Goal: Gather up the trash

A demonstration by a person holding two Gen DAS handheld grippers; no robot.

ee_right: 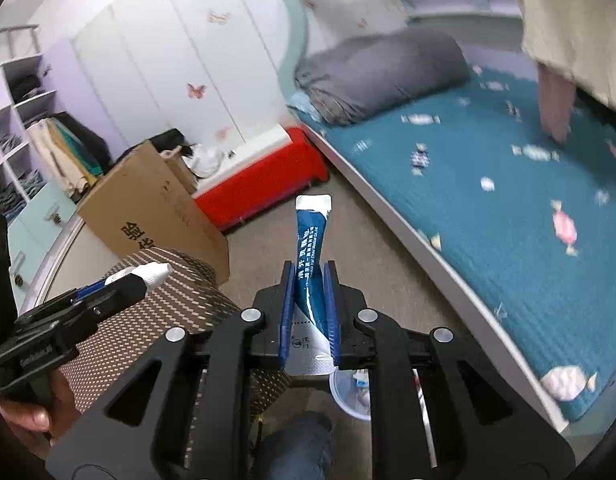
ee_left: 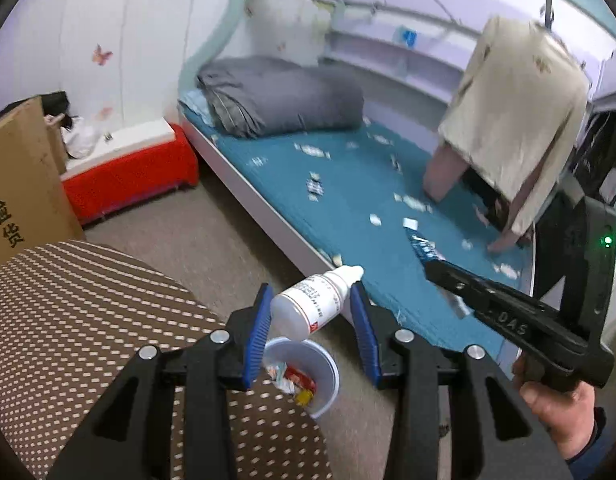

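- The left gripper (ee_left: pixel 312 316) is clamping a small white plastic squeeze bottle (ee_left: pixel 314 304) between its blue pads, the capped nozzle tilting up to the right and red-and-black print showing on its label.
- The right gripper (ee_right: pixel 310 300) is pinching a flattened dark-blue tube with white lettering and a crimped silver end (ee_right: pixel 311 240), which is standing upright out of the narrow jaws.
- A translucent white plastic cup (ee_left: pixel 328 364) is sitting on the grey carpet below both grippers, holding red, yellow and white wrappers.
- A brown dotted round stool (ee_left: pixel 88 320) is standing just beside the cup.
- Scattered candy wrappers (ee_right: pixel 564 228) are lying across the teal quilted bed cover (ee_right: pixel 488 240).
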